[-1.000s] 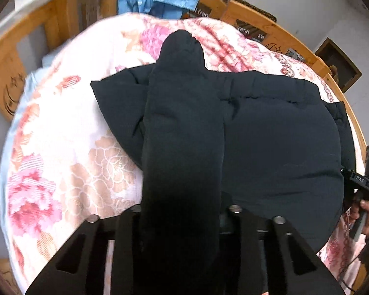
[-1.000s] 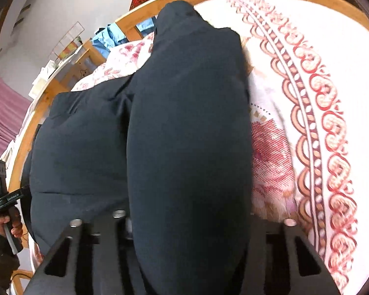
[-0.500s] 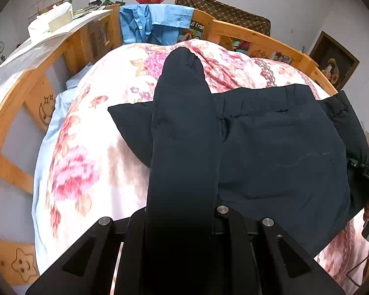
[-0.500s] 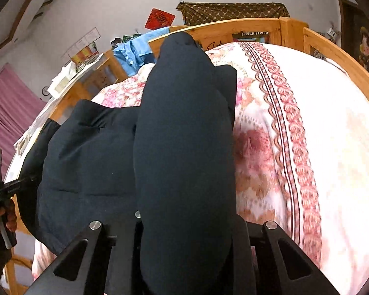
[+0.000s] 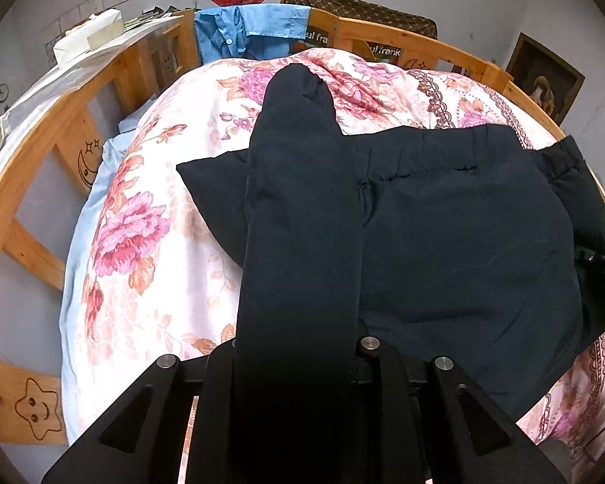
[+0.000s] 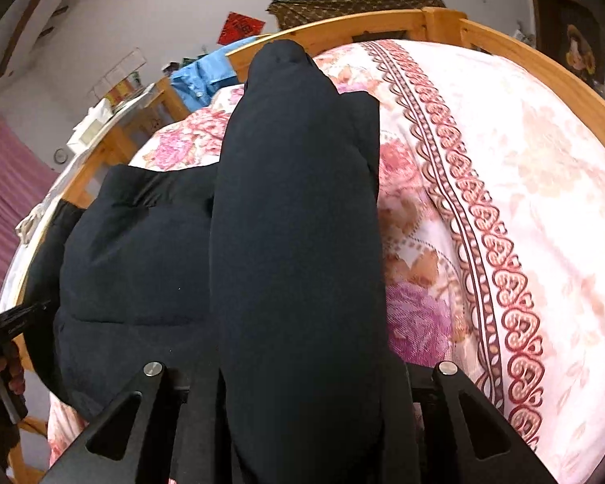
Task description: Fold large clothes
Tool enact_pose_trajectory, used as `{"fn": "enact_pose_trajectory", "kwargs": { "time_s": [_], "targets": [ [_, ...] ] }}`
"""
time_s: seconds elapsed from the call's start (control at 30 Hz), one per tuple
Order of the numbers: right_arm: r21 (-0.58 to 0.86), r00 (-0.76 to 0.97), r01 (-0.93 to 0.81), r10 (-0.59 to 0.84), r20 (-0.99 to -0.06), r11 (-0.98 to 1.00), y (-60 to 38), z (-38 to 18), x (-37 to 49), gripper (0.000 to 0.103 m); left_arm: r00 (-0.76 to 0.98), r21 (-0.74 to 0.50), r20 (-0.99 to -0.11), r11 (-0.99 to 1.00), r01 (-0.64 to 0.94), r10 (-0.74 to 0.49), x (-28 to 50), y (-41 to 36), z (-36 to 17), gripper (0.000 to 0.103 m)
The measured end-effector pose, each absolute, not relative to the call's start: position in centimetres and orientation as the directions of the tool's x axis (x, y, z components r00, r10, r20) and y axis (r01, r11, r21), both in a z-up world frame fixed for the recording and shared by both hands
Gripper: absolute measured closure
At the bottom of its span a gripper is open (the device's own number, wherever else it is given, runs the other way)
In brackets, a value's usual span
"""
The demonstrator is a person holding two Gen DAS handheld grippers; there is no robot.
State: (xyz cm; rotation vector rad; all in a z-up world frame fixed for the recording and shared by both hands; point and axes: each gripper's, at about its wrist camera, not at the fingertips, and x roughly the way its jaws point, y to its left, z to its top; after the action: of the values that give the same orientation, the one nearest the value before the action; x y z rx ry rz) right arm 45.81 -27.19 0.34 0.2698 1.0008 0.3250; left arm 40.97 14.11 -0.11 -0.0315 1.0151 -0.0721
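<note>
A pair of dark navy trousers lies across a floral quilt on a wooden bed. My left gripper is shut on one end of the trousers; the cloth drapes over its fingers and hides them. My right gripper is shut on another part of the trousers, which also covers its fingers. The cloth hangs lifted between both grippers. The right gripper shows at the right edge of the left wrist view, and the left gripper at the left edge of the right wrist view.
A wooden bed rail rings the quilt. A blue shirt hangs over the headboard. White items sit on a shelf at left. A framed picture stands at the right wall. A pink curtain is at left.
Both grippers have risen and pulled back with the trousers, so more of the bed, headboard and room shows. The trousers are stretched wider between them.
</note>
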Motion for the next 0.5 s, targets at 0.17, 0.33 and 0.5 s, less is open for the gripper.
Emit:
{"fn": "enact_pose_trajectory", "kwargs": {
  "time_s": [0.17, 0.33, 0.5],
  "targets": [
    [0.348, 0.519, -0.124, 0.359, -0.776, 0.929, -27.0, -0.3, 45.2, 0.074, 0.536, -0.062, -0.841, 0.997, 0.048, -0.078, 40.6, 14.3, -0.3, 0.084],
    [0.312, 0.519, -0.115, 0.325, -0.791, 0.943, -26.8, -0.8, 44.8, 0.064, 0.530, -0.067, -0.845, 0.997, 0.030, -0.073, 40.7, 14.5, -0.7, 0.074],
    [0.272, 0.506, -0.054, 0.261, -0.822, 0.961, -27.2, -1.4, 44.4, 0.043, 0.503, -0.084, -0.862, 0.996, -0.027, -0.059, 40.6, 15.3, -1.0, 0.058]
  ]
}}
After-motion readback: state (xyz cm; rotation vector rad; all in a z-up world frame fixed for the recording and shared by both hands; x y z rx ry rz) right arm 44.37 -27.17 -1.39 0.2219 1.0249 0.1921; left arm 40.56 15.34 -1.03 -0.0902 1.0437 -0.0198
